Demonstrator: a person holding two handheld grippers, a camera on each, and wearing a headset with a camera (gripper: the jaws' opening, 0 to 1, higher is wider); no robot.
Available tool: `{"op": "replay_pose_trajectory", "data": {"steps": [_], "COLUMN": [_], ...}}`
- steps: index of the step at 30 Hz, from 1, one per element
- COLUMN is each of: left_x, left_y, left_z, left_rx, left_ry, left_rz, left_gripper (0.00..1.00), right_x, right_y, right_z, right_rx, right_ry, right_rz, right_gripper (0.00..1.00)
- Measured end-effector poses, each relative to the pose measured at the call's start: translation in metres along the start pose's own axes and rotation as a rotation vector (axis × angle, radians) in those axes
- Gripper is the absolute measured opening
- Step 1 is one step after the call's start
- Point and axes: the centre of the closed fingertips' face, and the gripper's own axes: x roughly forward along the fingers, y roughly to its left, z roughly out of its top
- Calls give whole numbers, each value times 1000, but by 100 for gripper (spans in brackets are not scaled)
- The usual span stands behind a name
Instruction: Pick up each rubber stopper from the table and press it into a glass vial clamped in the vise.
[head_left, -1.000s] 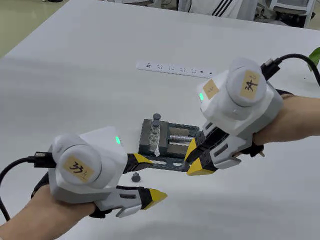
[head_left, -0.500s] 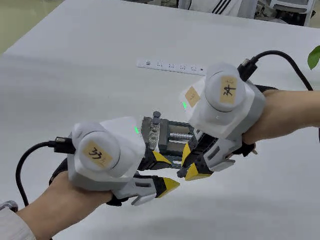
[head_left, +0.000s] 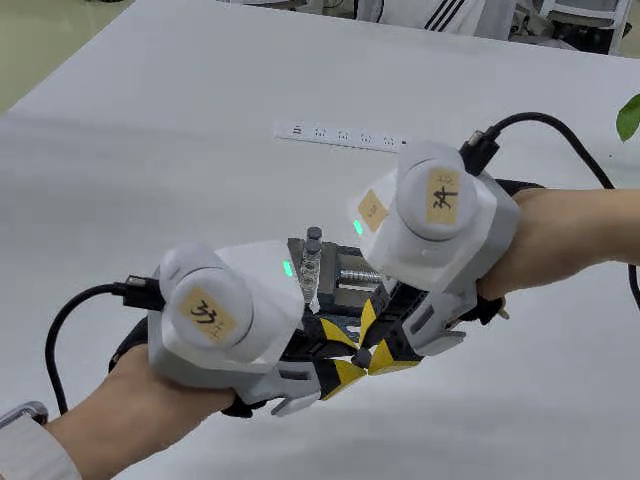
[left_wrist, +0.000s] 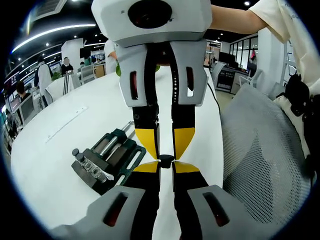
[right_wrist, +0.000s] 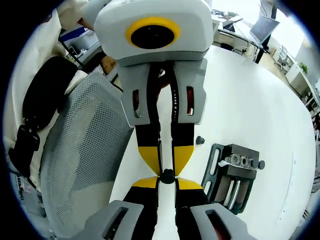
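Both claws meet nose to nose just in front of the vise (head_left: 345, 285), on the side nearest the person. The small dark rubber stopper (left_wrist: 165, 159) sits pinched right where their yellow tips come together. The left claw (left_wrist: 165, 166) has its jaws drawn in almost shut on one side of the stopper, and the right claw (right_wrist: 167, 183) is drawn in the same way on the other side. Each looks closed on it, though I cannot tell which of the two really bears it. To my eye this is a hand-over in the air above the bench (head_left: 200, 150), a pass from one claw to the other for a cleaner grip, likely leaving the plug end free to go down into a neck. The glass vials (head_left: 311, 278) stand upright in a row between the vise jaws, clamped so they won't tip when pressed from above. Those at one end of the row wear dark caps, and the others look open. A loose stopper (right_wrist: 200, 140) lies on the bench just beside the vise, waiting its turn. A power strip (head_left: 340, 137) lies well beyond the vise, out of the way.
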Motion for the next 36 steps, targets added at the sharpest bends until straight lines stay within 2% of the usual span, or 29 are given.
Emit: {"op": "replay_pose_trajectory", "data": {"steps": [8, 12, 24, 29, 33, 36], "left_x": [1, 1, 0, -2, -3, -4], "left_y": [-4, -5, -6, -4, -3, -2], "left_z": [-3, -2, -3, -3, -3, -3], "left_rx": [41, 45, 11, -18, -50, -65], "left_ry": [31, 28, 18, -2, -24, -37], "left_rz": [-15, -10, -19, -6, -5, -3], "left_gripper": [5, 5, 4, 4, 4, 4], "right_x": [0, 0, 0, -2, -9, -14], "right_y": [2, 2, 6, 3, -5, -4], "right_z": [1, 1, 4, 6, 7, 9], "right_rx": [-8, -9, -8, -11, -13, -20], "right_ry": [3, 3, -22, -52, -79, -105], "right_rz": [9, 10, 18, -8, -45, -38], "right_gripper": [7, 7, 7, 8, 18, 17]}}
